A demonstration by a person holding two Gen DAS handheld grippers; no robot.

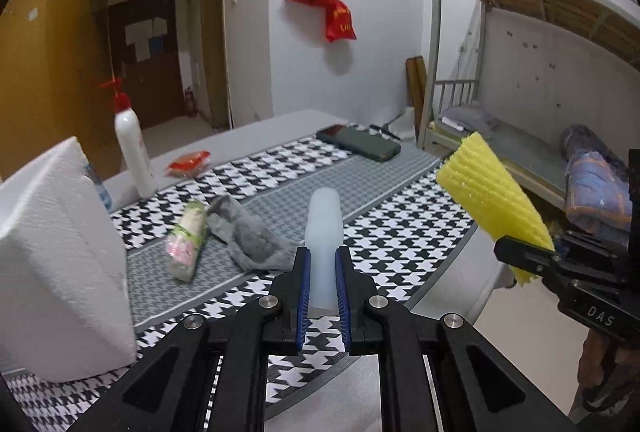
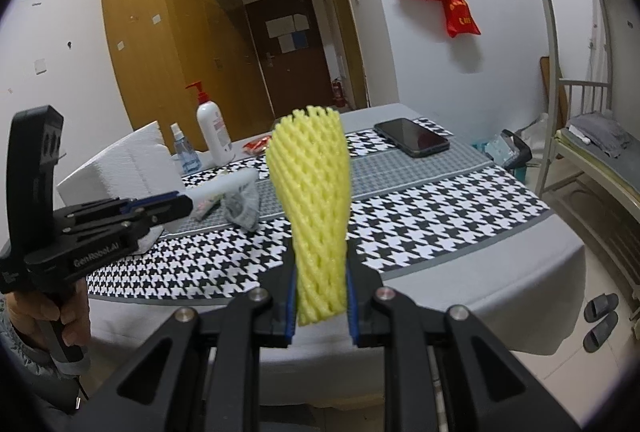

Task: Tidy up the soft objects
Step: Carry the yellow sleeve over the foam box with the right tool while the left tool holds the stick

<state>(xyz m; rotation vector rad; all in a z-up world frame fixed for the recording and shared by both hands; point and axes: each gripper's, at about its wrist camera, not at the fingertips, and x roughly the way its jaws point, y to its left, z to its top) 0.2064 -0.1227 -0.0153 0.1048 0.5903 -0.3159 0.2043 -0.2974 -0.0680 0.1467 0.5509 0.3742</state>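
Observation:
My left gripper (image 1: pixel 322 264) is shut on a translucent white soft tube (image 1: pixel 325 232), which sticks up above the houndstooth tablecloth (image 1: pixel 400 232). My right gripper (image 2: pixel 320 280) is shut on the lower end of a yellow foam fruit net (image 2: pixel 310 192), held upright over the table's near edge. In the left wrist view the right gripper (image 1: pixel 524 258) and its yellow net (image 1: pixel 492 192) are at the right. The right wrist view has the left gripper (image 2: pixel 186 206) and its white tube (image 2: pixel 228 186) at the left. A grey sock (image 1: pixel 248 236) and a floral wrapped roll (image 1: pixel 186 238) lie on the cloth.
A white foam block (image 1: pixel 60 256) stands at the table's left. Behind it are a lotion pump bottle (image 2: pixel 214 132), a small spray bottle (image 2: pixel 184 148) and a red packet (image 1: pixel 188 162). A phone (image 2: pixel 412 137) lies at the far side. A bunk bed (image 2: pixel 592 152) and slippers (image 2: pixel 600 316) are to the right.

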